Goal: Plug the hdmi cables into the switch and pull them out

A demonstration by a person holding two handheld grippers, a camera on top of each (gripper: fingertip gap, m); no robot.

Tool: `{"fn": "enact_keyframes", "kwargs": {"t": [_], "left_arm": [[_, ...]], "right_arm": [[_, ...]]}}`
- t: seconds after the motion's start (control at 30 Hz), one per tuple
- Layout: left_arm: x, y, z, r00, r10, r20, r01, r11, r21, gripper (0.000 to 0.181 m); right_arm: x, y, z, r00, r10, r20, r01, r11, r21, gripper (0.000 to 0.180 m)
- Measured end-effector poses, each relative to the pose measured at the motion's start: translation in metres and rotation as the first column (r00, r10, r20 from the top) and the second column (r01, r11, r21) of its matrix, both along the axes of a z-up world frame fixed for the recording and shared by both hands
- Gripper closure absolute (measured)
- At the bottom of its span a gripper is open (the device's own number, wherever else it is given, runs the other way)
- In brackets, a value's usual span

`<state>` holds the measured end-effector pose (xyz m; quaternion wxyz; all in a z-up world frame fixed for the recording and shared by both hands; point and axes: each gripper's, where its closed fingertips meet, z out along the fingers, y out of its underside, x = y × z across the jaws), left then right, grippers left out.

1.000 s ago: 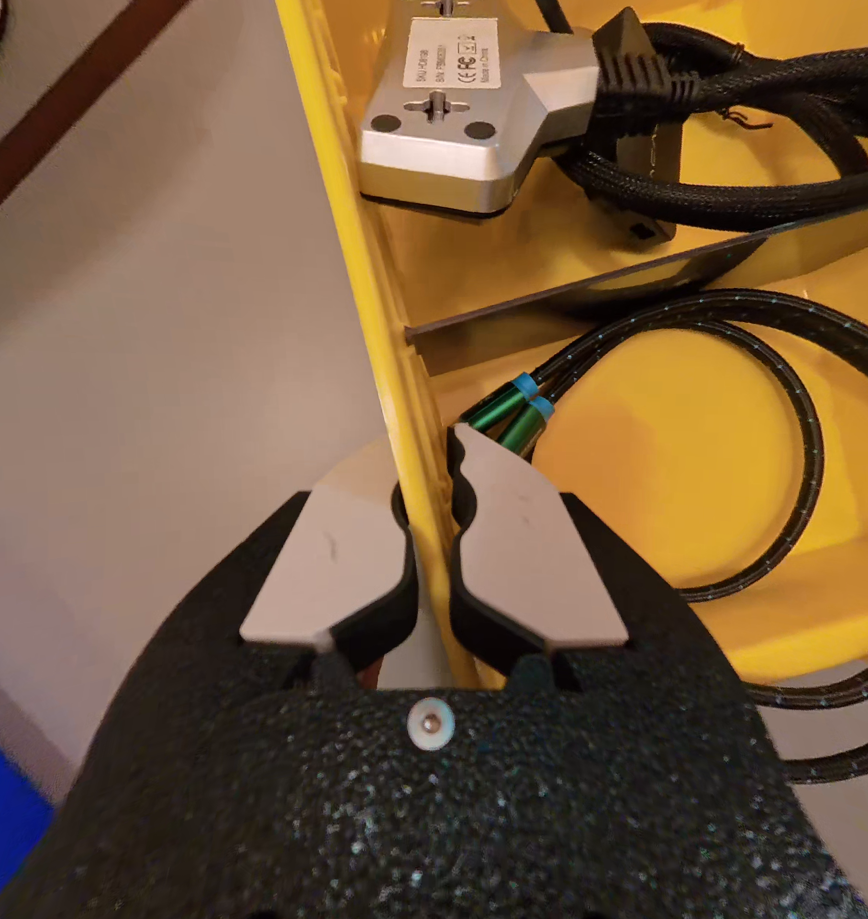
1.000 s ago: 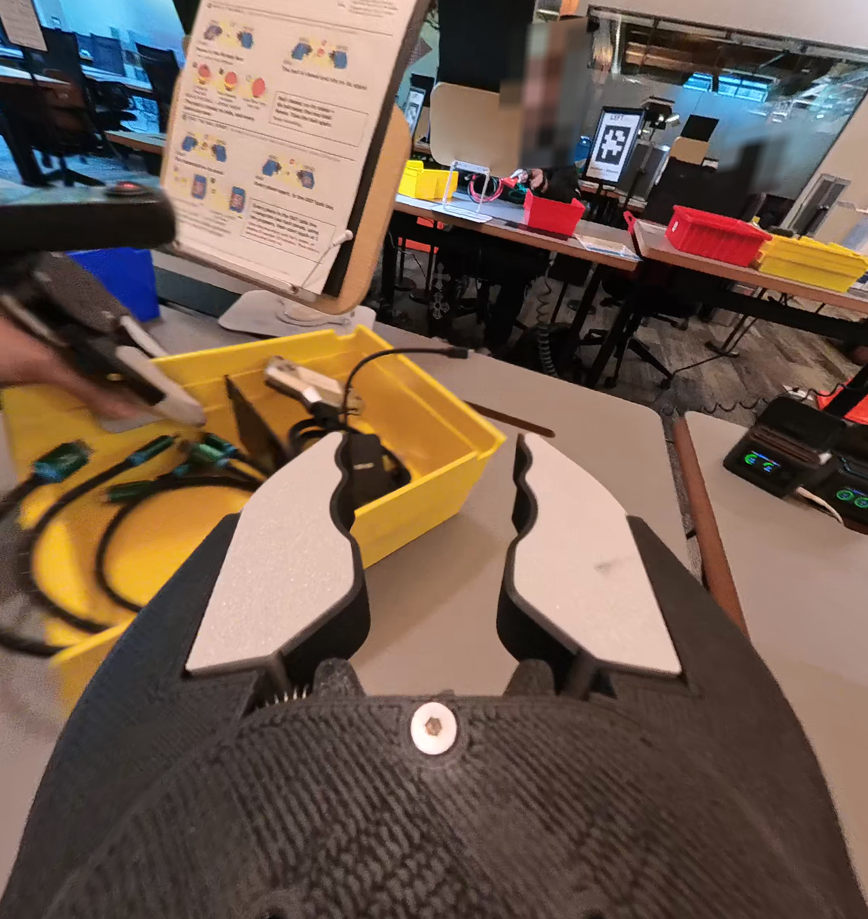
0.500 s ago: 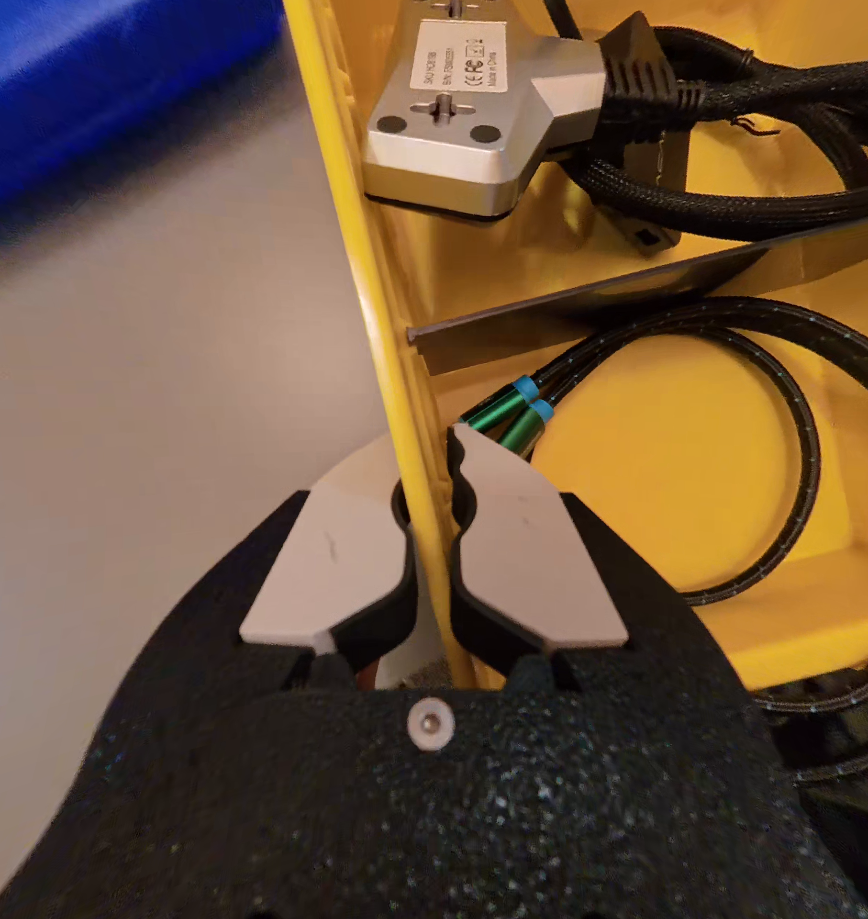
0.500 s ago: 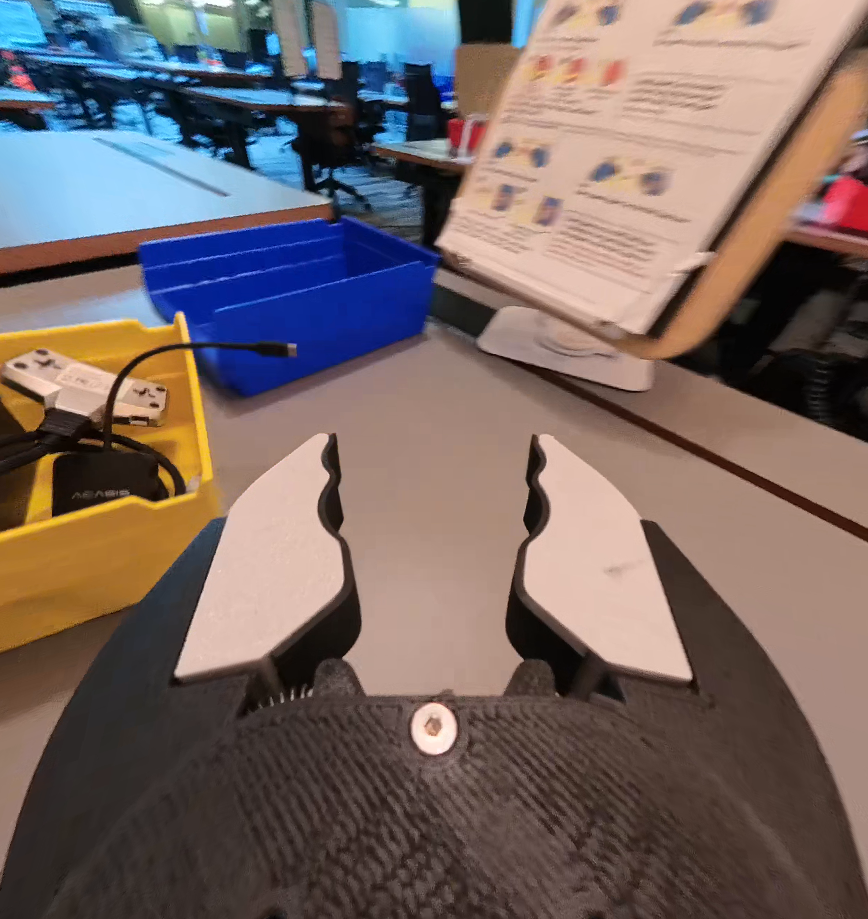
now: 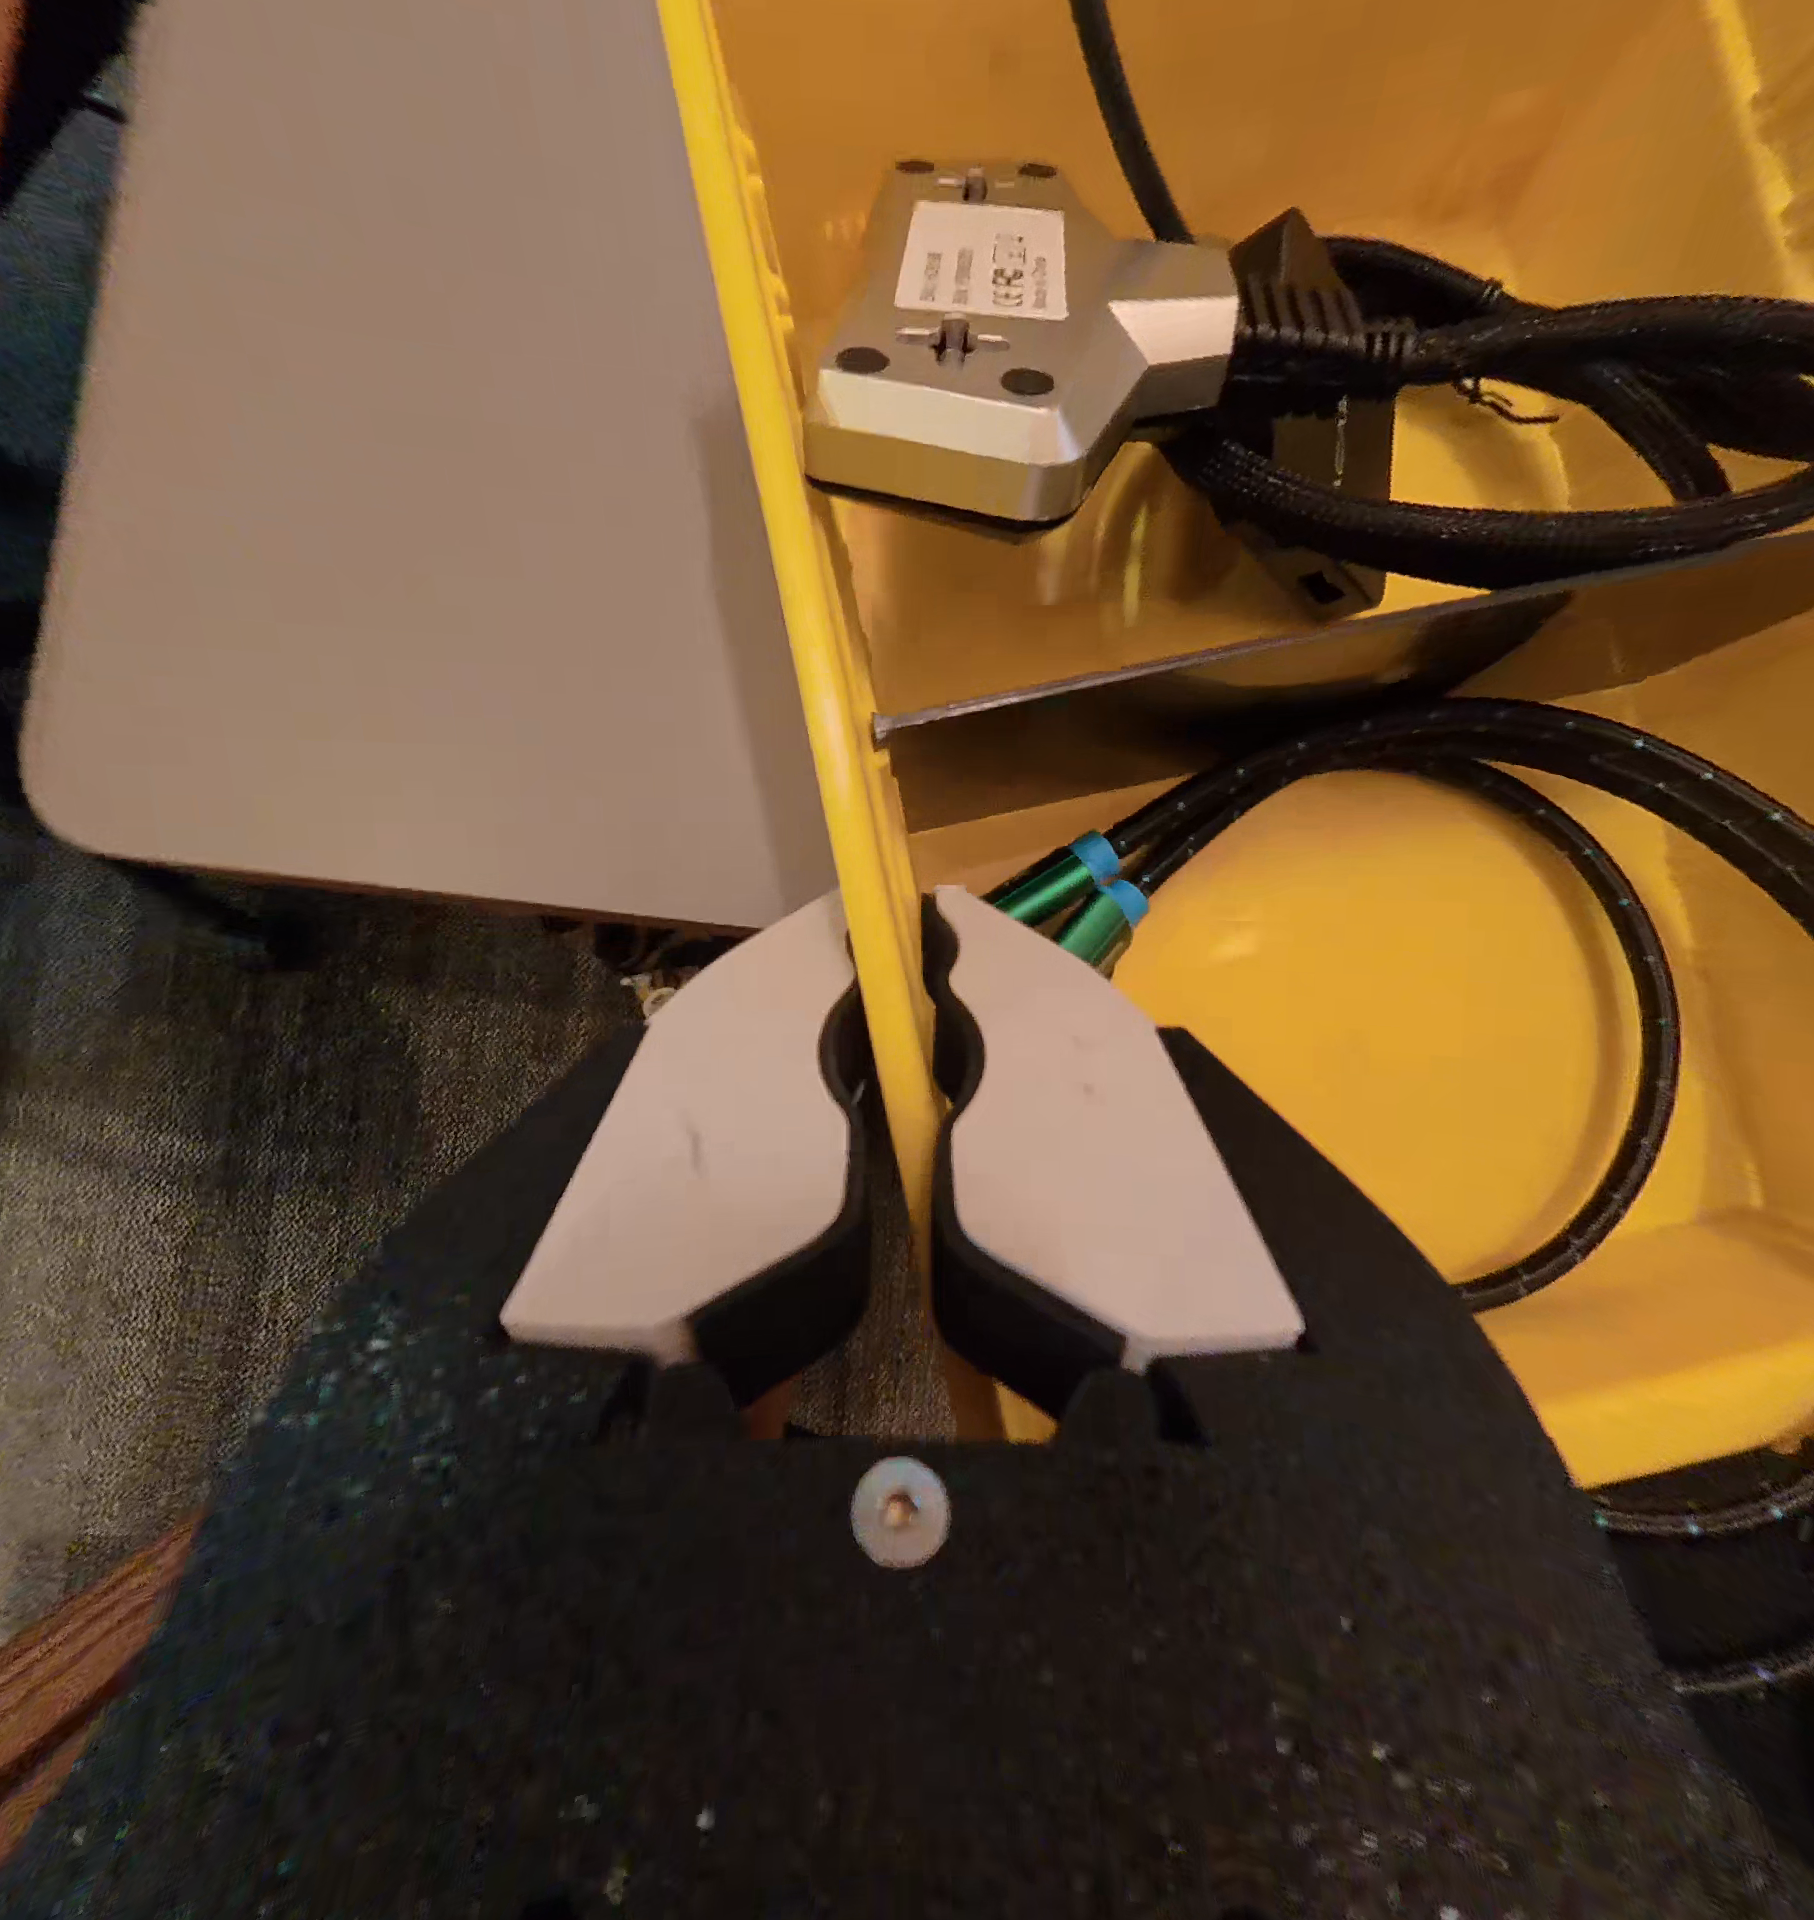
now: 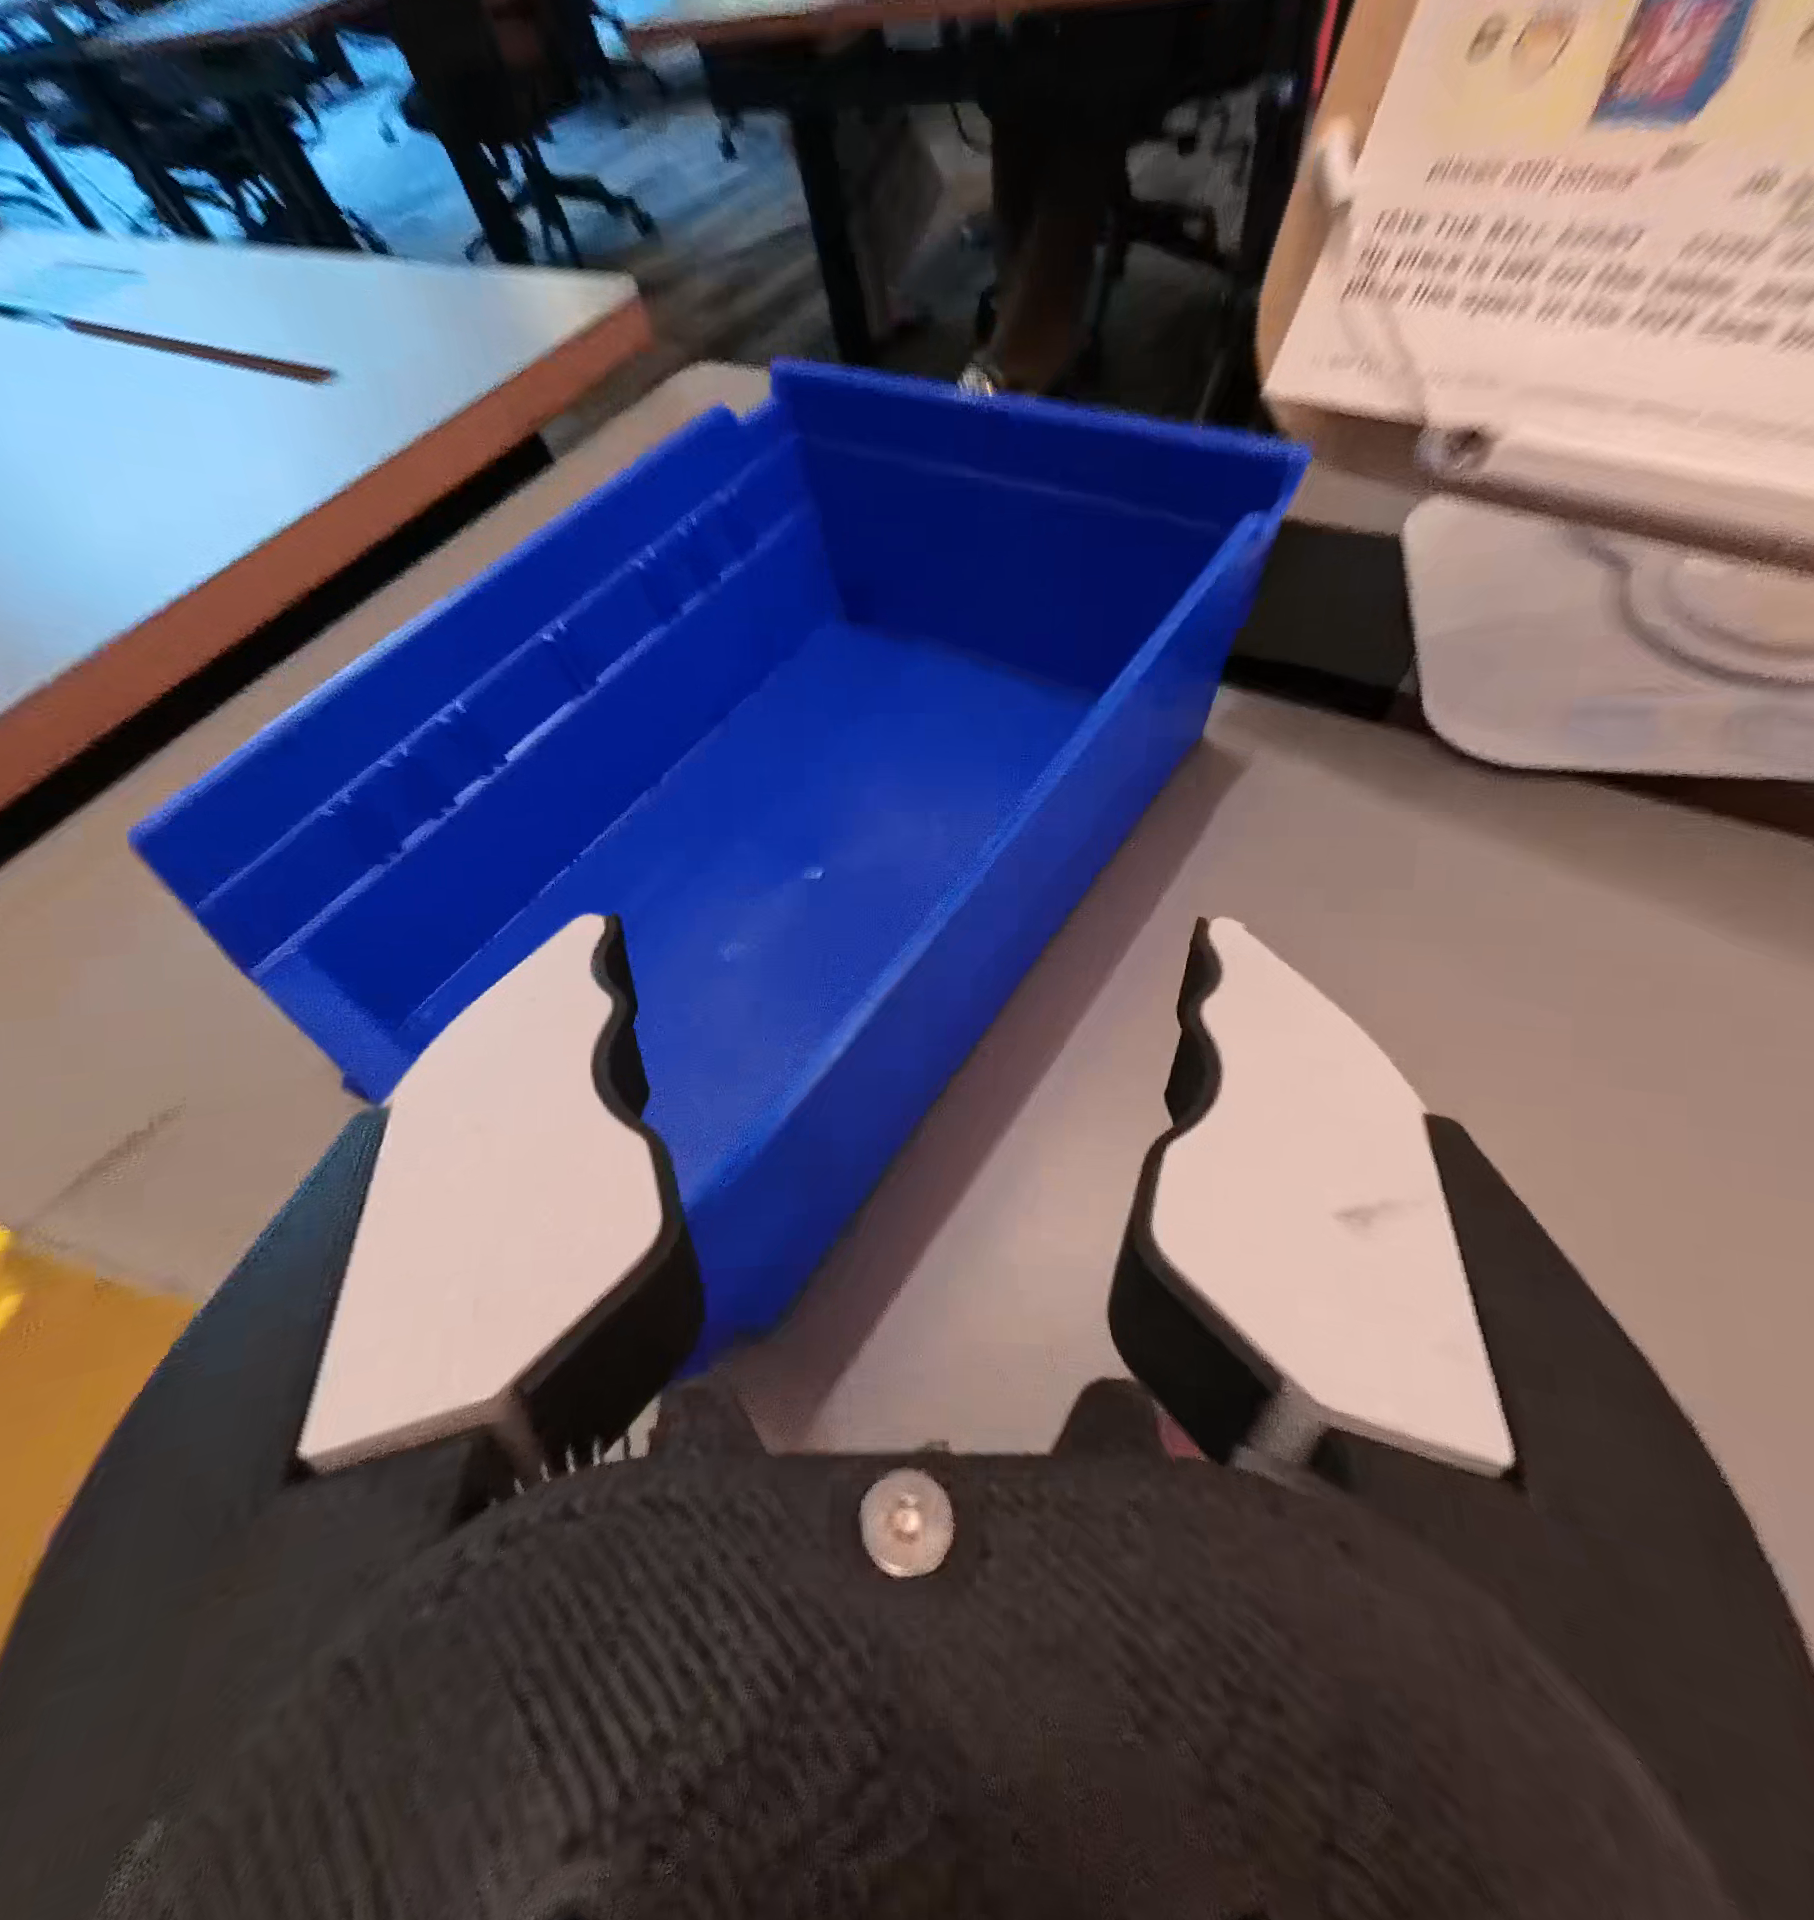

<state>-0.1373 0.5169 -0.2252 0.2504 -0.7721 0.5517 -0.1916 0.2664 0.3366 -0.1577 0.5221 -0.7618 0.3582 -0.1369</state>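
green cable plugs [image 5: 1074,902]: tips hidden behind fingers [image 5: 1069,1101]; yellow bin [image 6: 9,1340]: cropped; printed sheet [image 6: 1609,229]: blurred

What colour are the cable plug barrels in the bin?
Green with blue collars; left wrist view.

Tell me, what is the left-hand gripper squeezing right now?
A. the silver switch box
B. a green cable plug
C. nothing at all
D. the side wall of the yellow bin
D: in the left wrist view the left gripper has its two fingers closed on either side of the yellow bin wall, while the green cable plugs and the silver switch box lie untouched inside.
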Motion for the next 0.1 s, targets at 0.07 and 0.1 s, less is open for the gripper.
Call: {"fn": "enact_keyframes", "kwargs": {"t": [0.07,0.1], "left_arm": [[0.0,0.01,0.002,0.999,0.038,0.026,-0.038,0.999,0.023,0.175],[0.0,0.013,0.002,0.998,0.051,0.034,-0.052,0.998,0.032,0.175]], "right_arm": [[0.007,0.015,-0.016,0.999,-0.047,-0.022,0.046,0.998,-0.039,0.077],[0.008,0.021,-0.022,0.998,-0.062,-0.031,0.06,0.997,-0.054,0.079]]}}
